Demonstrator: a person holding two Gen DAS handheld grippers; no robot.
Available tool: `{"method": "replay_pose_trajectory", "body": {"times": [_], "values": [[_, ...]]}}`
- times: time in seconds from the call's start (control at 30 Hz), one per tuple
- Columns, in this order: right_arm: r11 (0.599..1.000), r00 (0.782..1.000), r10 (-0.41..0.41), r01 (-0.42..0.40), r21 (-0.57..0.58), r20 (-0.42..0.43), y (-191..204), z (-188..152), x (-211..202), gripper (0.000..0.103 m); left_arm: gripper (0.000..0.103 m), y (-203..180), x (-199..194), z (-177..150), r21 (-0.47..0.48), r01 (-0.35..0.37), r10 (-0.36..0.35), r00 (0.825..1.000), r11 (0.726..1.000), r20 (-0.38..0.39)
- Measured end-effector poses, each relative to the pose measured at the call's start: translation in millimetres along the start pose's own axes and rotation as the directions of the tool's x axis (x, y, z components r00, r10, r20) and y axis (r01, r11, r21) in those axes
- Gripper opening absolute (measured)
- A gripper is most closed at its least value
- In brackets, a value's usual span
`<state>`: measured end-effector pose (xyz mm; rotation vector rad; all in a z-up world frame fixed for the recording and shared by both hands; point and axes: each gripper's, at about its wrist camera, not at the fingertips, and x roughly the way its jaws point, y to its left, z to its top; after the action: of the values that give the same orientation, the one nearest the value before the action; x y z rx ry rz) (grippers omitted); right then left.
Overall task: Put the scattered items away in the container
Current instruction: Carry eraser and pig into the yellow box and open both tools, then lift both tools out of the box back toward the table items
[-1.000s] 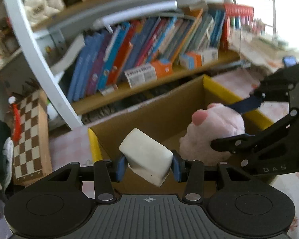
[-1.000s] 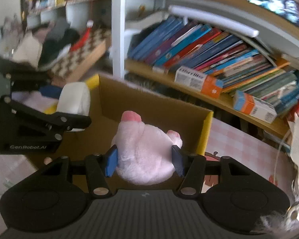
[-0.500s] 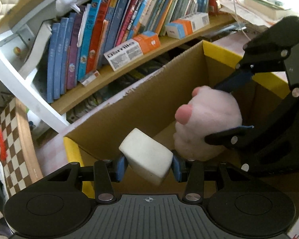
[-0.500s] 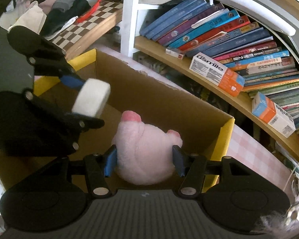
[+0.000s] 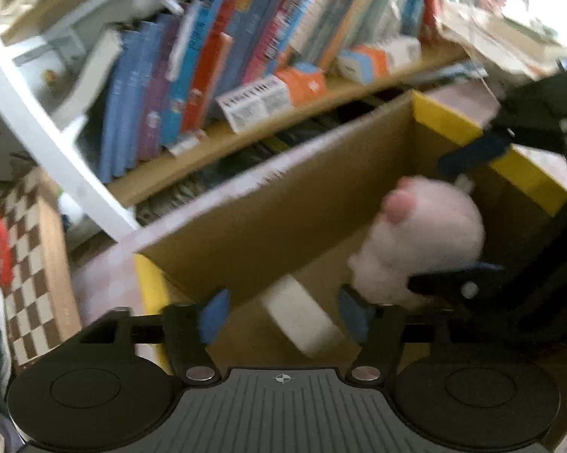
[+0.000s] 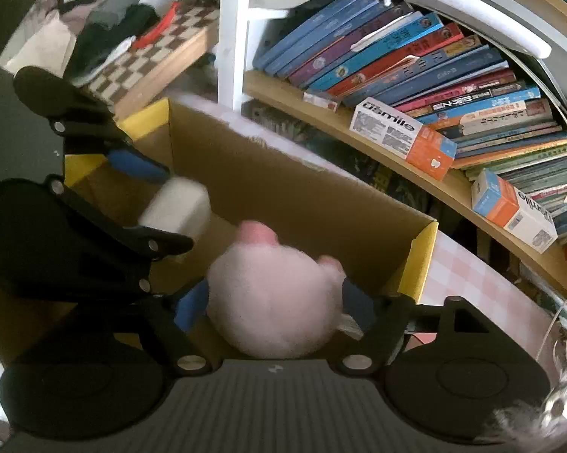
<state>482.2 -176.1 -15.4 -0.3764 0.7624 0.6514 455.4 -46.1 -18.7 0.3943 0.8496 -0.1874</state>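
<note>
Between the blue pads of the left tongs [image 5: 283, 317], whose jaws have just been opening and now stand spread, a white rounded block [image 5: 302, 317] hangs blurred and tilted, clear of both pads, over the open cardboard box [image 5: 283, 204] with its yellow-edged flaps. To the right, the right tongs [image 6: 272, 302] have just been opening too, with a fluffy pale-pink plush toy [image 6: 275, 294] with darker pink nubs loose between the parted pads, low in the same box. Beyond both tongs runs a wooden bookshelf [image 6: 415, 177] packed with leaning books [image 6: 396, 60] and orange-and-white cartons [image 6: 404, 136], a chessboard [image 6: 151, 60] to its left, and a pink checked worktop [image 6: 472, 283] right of the box.
</note>
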Motion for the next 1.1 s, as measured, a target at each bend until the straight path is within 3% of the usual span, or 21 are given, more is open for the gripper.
{"method": "replay_pose_trajectory", "body": {"times": [0.07,0.57,1.1], "values": [[1.0,1.0,0.0,-0.001,0.016,0.026,-1.9,-1.1,-3.6,0.087,0.073,2.3,-5.1,-0.6,-0.014,0.0,0.0,1.0,1.0,0.021],[0.997,0.989,-0.018,0.006,0.078,0.147,-3.6,-5.0,-46.4,0.091,0.073,-5.7,-71.9,-1.7,-0.037,-0.07,0.076,0.983,0.997,0.167],[0.988,0.962,-0.012,-0.03,0.151,0.274,17.8,-26.0,-133.4,0.096,0.073,-26.8,-157.6,-29.8,-0.12,-0.044,0.079,0.949,0.992,0.306]]}}
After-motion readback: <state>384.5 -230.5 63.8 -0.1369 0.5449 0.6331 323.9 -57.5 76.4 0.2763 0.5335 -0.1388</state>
